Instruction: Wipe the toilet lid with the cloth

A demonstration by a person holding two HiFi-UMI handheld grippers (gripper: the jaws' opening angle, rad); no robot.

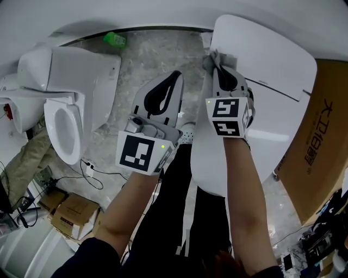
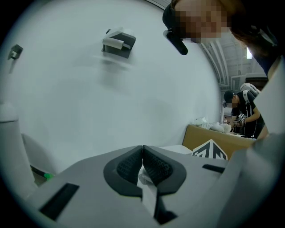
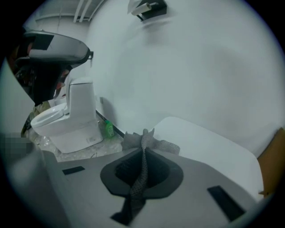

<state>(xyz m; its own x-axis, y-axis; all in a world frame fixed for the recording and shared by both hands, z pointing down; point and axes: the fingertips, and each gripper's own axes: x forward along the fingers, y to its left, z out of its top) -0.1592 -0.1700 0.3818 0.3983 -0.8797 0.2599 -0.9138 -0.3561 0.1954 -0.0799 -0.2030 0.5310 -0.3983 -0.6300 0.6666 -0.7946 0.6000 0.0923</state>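
Seemingly early on, the right tongs [image 1: 222, 64] clench the cloth [image 3: 165, 145] at the toilet lid's [image 1: 272, 65] far left edge, most of the lid left to wipe, while the left tongs [image 1: 175, 76] hang clenched, apparently empty.

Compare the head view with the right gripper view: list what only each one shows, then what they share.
Only the head view: the left gripper and the cardboard boxes on the floor. Only the right gripper view: a dark fixture high on the wall. Both: the right gripper shut on the cloth, the toilet lid, the second toilet and the green bottle.
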